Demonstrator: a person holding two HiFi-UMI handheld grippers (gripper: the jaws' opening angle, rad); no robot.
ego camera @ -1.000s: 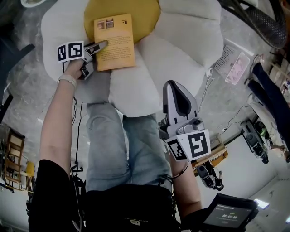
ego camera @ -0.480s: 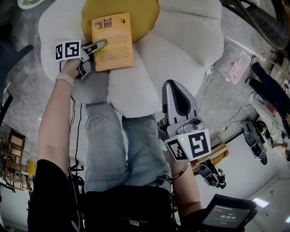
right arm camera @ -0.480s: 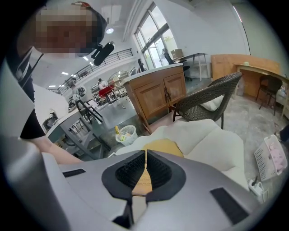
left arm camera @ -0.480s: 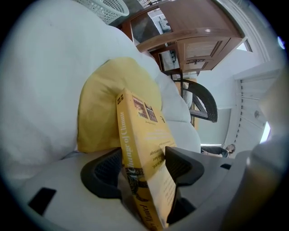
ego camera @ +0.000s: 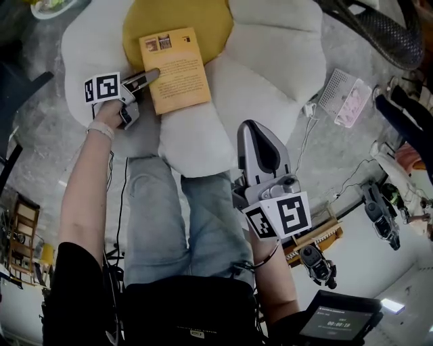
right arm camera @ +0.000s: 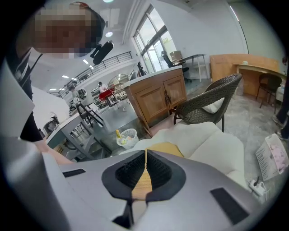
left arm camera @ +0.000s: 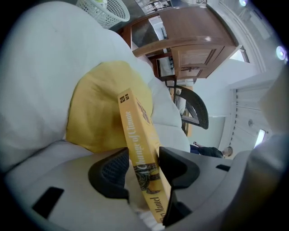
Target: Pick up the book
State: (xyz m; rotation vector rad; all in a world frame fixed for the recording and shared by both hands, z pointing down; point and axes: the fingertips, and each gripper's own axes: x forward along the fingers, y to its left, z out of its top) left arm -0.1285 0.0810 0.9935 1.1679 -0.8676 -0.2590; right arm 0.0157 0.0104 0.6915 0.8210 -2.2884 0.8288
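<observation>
On the flower-shaped cushion (ego camera: 270,54), an orange-yellow book (ego camera: 177,67) lies partly over the yellow centre (ego camera: 196,17) and partly over a white petal, skewed so its top leans to the left in the head view. At its left edge sits the left claw (ego camera: 150,74), held by the person's left hand (ego camera: 108,108). The left gripper view shows the book (left arm camera: 135,135) spine-on between the 2 jaws of that claw (left arm camera: 142,167); the jaws are closing and the pads meet the covers on both sides. Well apart from the book, the right claw (ego camera: 259,128) hangs over the person's jeans (ego camera: 183,223) at the near edge of the cushion. In the right gripper view its 2 jaws (right arm camera: 145,155) stand together at the tips with nothing between them, pointing toward the cushion and a wicker chair (right arm camera: 203,97) beyond.
</observation>
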